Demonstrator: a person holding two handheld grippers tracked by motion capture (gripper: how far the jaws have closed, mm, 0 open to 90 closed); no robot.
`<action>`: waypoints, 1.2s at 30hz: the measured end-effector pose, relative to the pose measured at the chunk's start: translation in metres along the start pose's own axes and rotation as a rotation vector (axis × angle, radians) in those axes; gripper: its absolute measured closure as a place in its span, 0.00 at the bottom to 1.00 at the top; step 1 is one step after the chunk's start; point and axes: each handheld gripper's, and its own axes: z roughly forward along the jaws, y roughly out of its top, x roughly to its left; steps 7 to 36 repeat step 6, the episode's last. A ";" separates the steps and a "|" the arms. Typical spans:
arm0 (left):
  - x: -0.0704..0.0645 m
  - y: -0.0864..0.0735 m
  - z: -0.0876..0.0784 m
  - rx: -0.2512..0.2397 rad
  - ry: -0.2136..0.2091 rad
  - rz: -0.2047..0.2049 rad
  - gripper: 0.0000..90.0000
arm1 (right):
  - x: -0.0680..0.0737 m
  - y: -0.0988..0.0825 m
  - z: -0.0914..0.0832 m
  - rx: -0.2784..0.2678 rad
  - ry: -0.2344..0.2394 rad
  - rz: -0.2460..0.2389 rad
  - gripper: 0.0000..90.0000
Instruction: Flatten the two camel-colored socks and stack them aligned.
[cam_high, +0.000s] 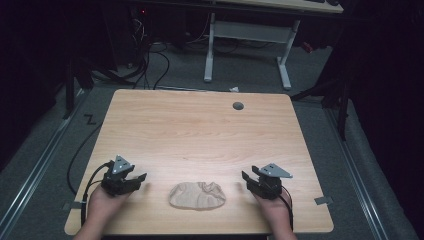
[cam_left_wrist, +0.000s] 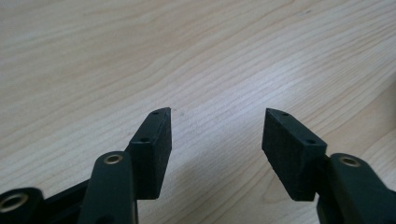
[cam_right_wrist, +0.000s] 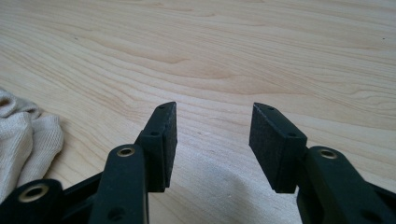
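In the high view a light wooden desk (cam_high: 200, 130) spreads across the middle of the frame, its near edge along the bottom and its far edge about a third of the way down. A crumpled beige cloth (cam_high: 197, 195) lies low in the centre, close to the near edge and touching neither claw. The left claw (cam_high: 140, 181) sits at the lower left, its jaws apart and pointing toward the cloth with a strip of bare wood between them. The right claw (cam_high: 245, 181) sits at the lower right, jaws likewise apart, facing the cloth from the other side and also clear of it. Above the cloth the whole upper part of the desk is bare wood up to a small grey round cap (cam_high: 238, 106) near the far edge at upper right of centre; beyond that edge are dark floor, cables and white legs of another table (cam_high: 284, 65). In the left gripper view the left claw (cam_left_wrist: 216, 133) rises from the bottom with its jaws spread and nothing between them, plain wood grain running to every edge of the frame. In the right gripper view the right claw (cam_right_wrist: 213, 130) stands open and empty, bare wood ahead, and the cloth (cam_right_wrist: 23, 140) bulges in at the left edge, apart from the nearer jaw.
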 end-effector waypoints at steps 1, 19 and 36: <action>-0.001 0.001 -0.003 -0.019 0.001 -0.001 0.48 | 0.000 0.000 0.000 0.001 -0.002 -0.003 0.58; -0.001 -0.001 -0.003 -0.007 -0.002 0.001 0.47 | 0.002 0.000 0.000 0.006 -0.008 0.004 0.58; -0.001 -0.001 -0.003 -0.007 -0.002 0.001 0.47 | 0.002 0.000 0.000 0.006 -0.008 0.004 0.58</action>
